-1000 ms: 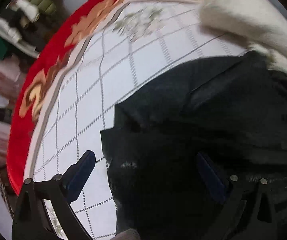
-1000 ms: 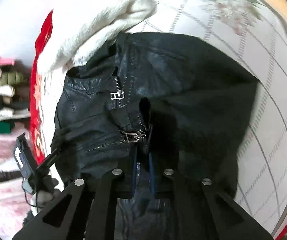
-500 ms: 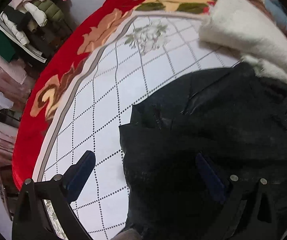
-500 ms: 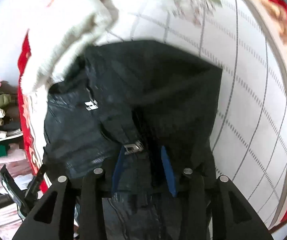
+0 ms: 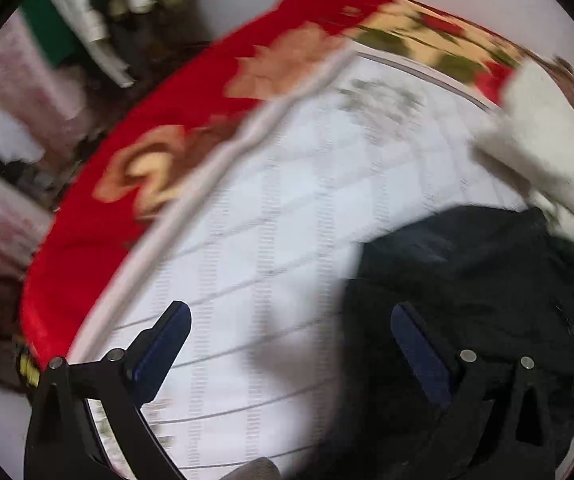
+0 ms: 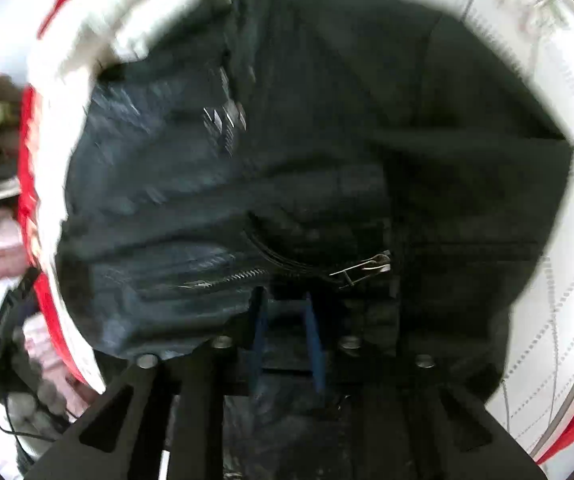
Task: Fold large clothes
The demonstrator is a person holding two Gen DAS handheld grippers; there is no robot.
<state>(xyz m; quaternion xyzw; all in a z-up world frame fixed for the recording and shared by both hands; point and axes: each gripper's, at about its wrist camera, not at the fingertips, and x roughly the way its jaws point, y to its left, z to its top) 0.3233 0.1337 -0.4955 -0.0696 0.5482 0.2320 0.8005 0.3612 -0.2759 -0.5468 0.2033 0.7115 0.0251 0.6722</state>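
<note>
Jacket [image 6: 295, 168], one, black, folded on the blanket [image 5: 271, 240] near its far edge, one white garment [image 5: 543, 148] touching it, left gripper [image 5: 287, 352] spread wide and empty, right gripper [image 6: 285, 320] just been opening, jaws slack over leather, two zipper pulls showing

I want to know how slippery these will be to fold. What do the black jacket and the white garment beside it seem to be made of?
The black jacket looks like leather or an imitation: a dull sheen with pale glints, stiff creases, and metal zippers. The white garment looks like soft fleece or plush, with a matte, fuzzy edge; blur leaves the exact fabric open.
</note>
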